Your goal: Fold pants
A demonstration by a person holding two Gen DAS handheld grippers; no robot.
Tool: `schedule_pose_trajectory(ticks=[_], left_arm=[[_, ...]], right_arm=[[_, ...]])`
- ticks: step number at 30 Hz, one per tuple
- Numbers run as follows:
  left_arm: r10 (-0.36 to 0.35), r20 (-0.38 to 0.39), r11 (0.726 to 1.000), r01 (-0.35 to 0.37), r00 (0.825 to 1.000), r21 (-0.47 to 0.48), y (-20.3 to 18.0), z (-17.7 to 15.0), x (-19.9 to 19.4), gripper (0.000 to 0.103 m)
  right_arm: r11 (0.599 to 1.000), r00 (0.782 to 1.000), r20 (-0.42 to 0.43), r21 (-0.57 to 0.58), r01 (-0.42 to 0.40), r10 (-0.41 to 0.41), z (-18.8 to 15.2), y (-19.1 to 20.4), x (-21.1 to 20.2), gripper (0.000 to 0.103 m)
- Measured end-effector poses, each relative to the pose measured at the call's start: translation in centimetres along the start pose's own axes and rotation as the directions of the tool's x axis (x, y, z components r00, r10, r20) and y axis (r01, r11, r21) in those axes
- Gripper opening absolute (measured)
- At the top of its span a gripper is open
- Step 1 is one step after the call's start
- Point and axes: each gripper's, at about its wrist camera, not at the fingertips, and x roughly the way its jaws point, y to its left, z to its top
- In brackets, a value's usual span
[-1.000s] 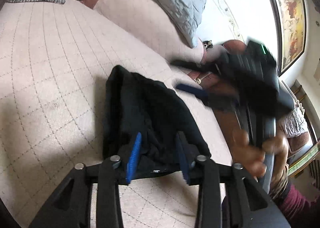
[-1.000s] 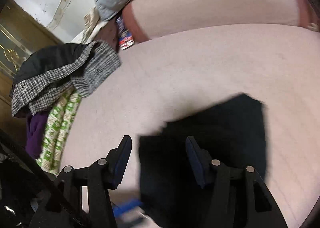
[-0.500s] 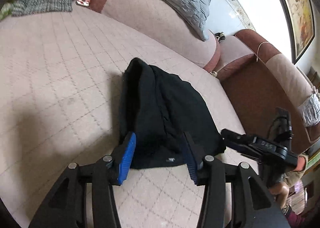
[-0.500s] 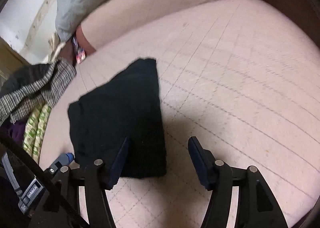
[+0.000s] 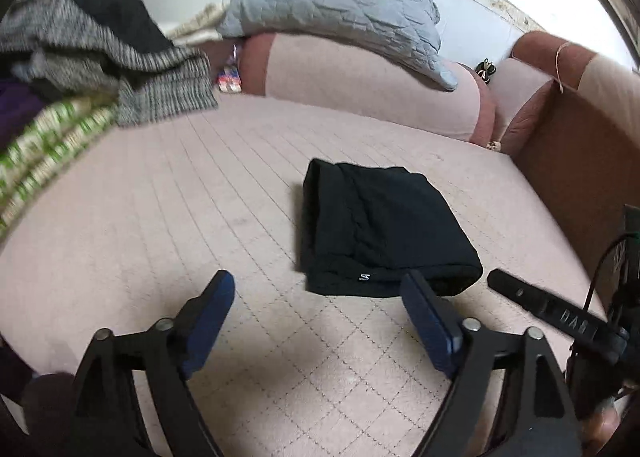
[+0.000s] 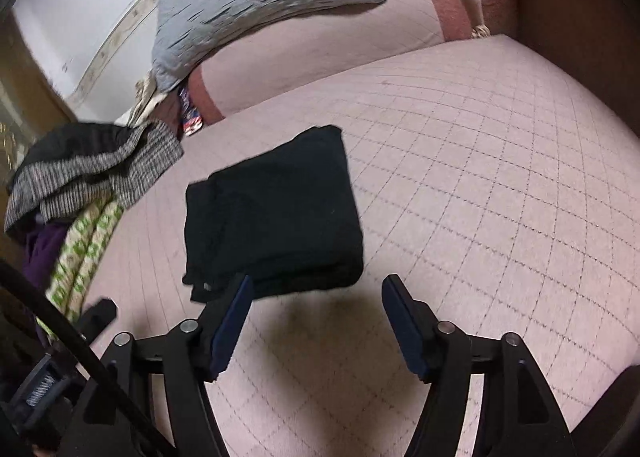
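The black pants [image 5: 380, 233] lie folded into a compact rectangle on the pink quilted sofa seat [image 5: 200, 197]; they also show in the right wrist view [image 6: 272, 213]. My left gripper [image 5: 320, 297] is open and empty, held back from the pants' near edge. My right gripper [image 6: 316, 297] is open and empty, just in front of the pants' near edge. One finger of the right gripper [image 5: 552, 309] shows at the right of the left wrist view.
A pile of clothes [image 5: 80, 69], grey knit on top with green-patterned and purple fabric below, sits at the seat's left end. A grey quilted blanket [image 5: 340, 13] drapes the backrest. The brown armrest [image 5: 580, 161] bounds the right side.
Both grippers have pulled back from the folded pants and opened wider. The right gripper has moved down to the right of the left wrist view. The pants lie still.
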Motion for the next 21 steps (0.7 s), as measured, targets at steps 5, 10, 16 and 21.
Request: schedule_pose_trajectory(ticks=[5, 10, 16, 21], left_arm=[[0.009, 0.014, 1.0, -0.01, 1.0, 0.029, -1.5, 0.0, -1.0, 0.089], [0.021, -0.022, 0.997, -0.02, 1.0, 0.072, -2.6, -0.4, -0.9, 0.09], [0.029, -0.047, 0.996, -0.024, 0.998, 0.09, -2.8, -0.8, -0.5, 0.09], [0.032, -0.05, 0.995, -0.027, 0.998, 0.092, -2.8, -1.0, -0.3, 0.09]], right_arm=[[0.999, 1.0, 0.013, -0.036, 0.008, -0.007, -0.9, 0.8, -0.5, 0.076], [0.998, 1.0, 0.022, -0.056, 0.02, -0.019, -1.4, 1.1, -0.7, 0.077], [0.998, 1.0, -0.004, -0.052, 0.026, -0.027, -1.7, 0.9, 0.1, 0.078], [0.997, 0.999, -0.016, -0.071, 0.035, -0.036, -2.0, 1.4, 0.6, 0.078]])
